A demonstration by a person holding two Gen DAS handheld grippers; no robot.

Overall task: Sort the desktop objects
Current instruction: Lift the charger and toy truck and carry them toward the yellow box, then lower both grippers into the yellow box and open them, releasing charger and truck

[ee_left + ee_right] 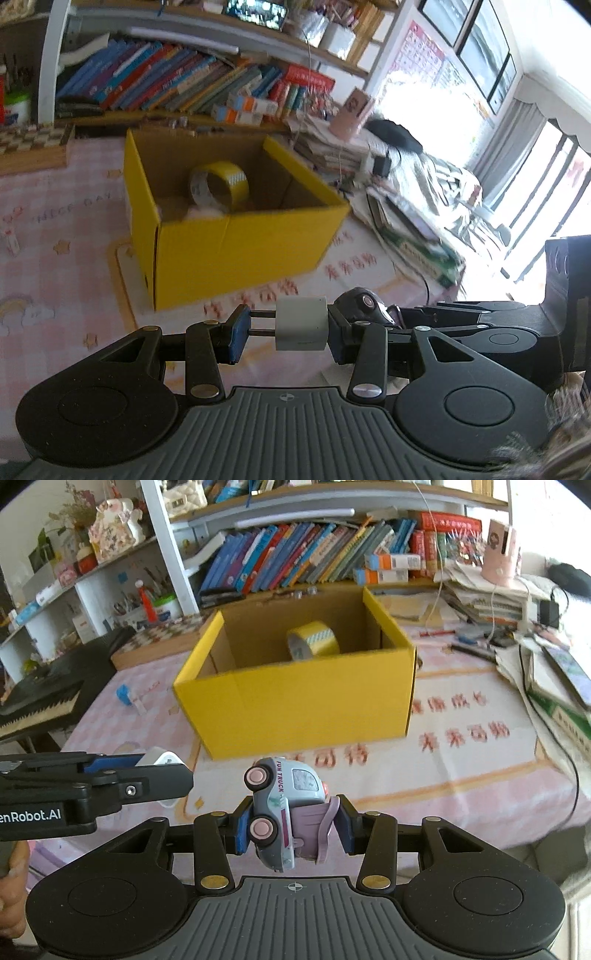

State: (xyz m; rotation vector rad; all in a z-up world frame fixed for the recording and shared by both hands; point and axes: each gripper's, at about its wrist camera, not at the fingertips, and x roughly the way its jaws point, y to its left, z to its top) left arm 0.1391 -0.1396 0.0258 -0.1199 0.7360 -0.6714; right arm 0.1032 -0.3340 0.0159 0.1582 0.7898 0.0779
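Note:
My left gripper is shut on a white plug adapter, its prongs against the left pad. In the right wrist view that gripper comes in from the left with the white adapter in it. My right gripper is shut on a grey and lilac toy truck, held on its side above the pink tablecloth. Ahead of both stands an open yellow cardboard box. A roll of yellow tape lies inside it.
Behind the box runs a shelf of books. Stacks of papers and books crowd the table's right side. A small blue and white item lies left of the box, with a dark keyboard beyond it. A pink cup stands on the paper stack.

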